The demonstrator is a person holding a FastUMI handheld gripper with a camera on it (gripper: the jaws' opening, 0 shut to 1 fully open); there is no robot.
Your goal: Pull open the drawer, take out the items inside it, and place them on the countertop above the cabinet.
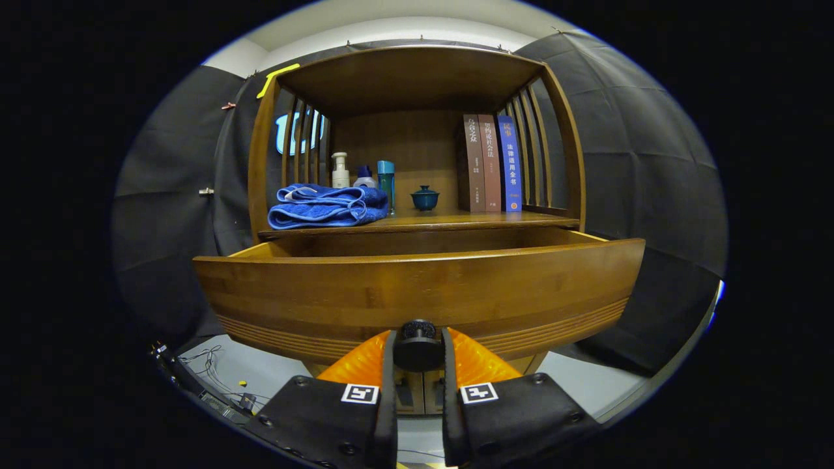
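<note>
Drawer-opening step, seen along the tool. The wooden cabinet (417, 85) stands against the booth's dark wall, its open shelf serving as the tabletop (456, 221) named in the task. The drawer (417, 293) projects well out from beneath that surface, its curved front panel close ahead of the fingers; from this low angle its inside is hidden, so the items to be removed cannot be made out. On the tabletop lie a folded blue towel (326, 206), with a pump bottle (340, 170) and a teal bottle (386, 182) behind it; three upright books (492, 163) stand to the right, and a small lidded blue cup (425, 197) sits between bottles and books. The tool (419, 348) is clenched on the drawer's dark round knob (417, 345), one finger pressing each side. The pull appears largely done; the next move calls for releasing the knob, rising above the front panel and looking down into the drawer to find its contents.
</note>
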